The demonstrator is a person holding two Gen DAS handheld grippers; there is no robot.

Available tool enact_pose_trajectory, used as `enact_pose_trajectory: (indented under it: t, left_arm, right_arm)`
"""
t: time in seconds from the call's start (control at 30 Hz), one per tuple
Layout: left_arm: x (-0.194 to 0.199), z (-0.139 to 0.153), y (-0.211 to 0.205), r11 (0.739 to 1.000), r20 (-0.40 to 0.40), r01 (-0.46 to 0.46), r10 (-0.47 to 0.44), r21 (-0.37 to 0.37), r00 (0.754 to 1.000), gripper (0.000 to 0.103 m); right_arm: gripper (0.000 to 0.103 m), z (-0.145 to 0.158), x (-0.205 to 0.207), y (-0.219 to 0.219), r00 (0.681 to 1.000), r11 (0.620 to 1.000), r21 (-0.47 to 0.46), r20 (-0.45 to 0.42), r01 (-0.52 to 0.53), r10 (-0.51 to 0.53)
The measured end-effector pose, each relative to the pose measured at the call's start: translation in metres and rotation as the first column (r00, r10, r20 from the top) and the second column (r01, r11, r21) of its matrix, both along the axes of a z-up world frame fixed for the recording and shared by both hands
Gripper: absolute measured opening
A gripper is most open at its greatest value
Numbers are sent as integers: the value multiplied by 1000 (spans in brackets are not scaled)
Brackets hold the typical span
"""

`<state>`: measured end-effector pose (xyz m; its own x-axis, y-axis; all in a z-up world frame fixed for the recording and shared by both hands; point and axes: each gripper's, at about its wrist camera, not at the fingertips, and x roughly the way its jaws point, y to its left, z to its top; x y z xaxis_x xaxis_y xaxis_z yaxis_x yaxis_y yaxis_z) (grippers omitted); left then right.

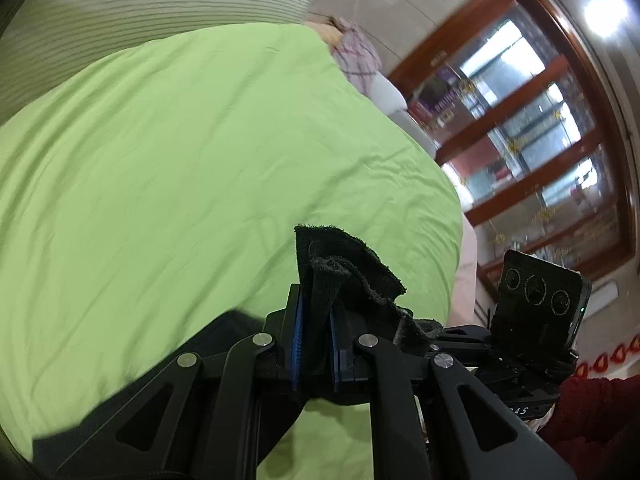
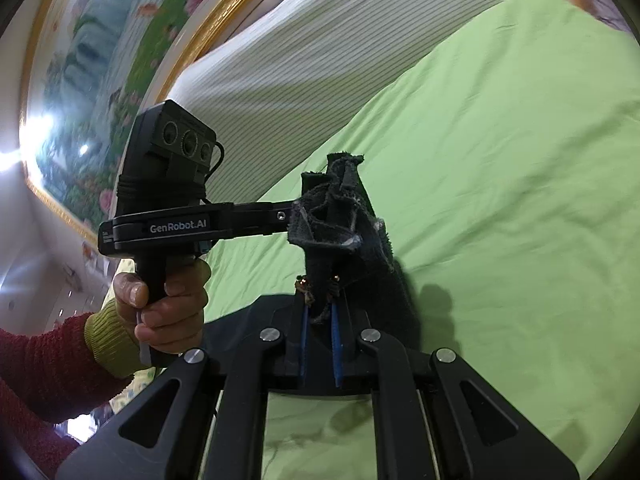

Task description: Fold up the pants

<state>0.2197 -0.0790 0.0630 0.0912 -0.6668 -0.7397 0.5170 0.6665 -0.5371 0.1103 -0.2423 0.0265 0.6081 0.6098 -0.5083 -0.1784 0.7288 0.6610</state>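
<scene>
In the left wrist view, a striped headboard cushion [image 1: 120, 12] curves along the upper left edge, and below it a lime-green bedsheet [image 1: 200, 160] fills most of the frame. At the bottom centre the left gripper [image 1: 316, 320] has its fingers [image 1: 297, 332] pinching a bunched edge of the black pants [image 1: 344, 268], which stand up as a crumpled fold between the blue pads and block the sheet behind them. More dark fabric hangs below the linkage at lower left. Further right, a plaid pillow [image 1: 356, 56] sits at the bed's far corner, then a wooden glass-door cabinet [image 1: 532, 128] lines the wall, and the other handheld unit's camera block [image 1: 540, 292] pokes in at lower right beside a red sleeve [image 1: 596, 420]. The right wrist view alone shows a gold-framed floral painting [image 2: 104, 64] on the wall at far left and the person's left hand [image 2: 164, 300] wrapped around the handle of the left gripper [image 2: 320, 216], whose tip is buried in the pants [image 2: 340, 220]. Centre, the right gripper [image 2: 320, 320] has its own fingers [image 2: 335, 344] clamped on the same bundle, the two grips just beside each other above the bedsheet [image 2: 520, 160], which spreads to the right under the striped headboard cushion [image 2: 320, 52].
</scene>
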Motion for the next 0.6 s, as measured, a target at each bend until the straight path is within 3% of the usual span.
enact_pose_trajectory:
  t: [0.27,0.6]
  left_arm:
    - [-16,-35,61,989,-62,-145,145,8,987,10]
    - [-32,-79,102,963,-130,-265,268,45,954,10]
  right_arm:
    - [11,-28,5,54,990,990,-41,-54,-133,130]
    - [14,-57,19,100,966,965,-107,-124,-241,228]
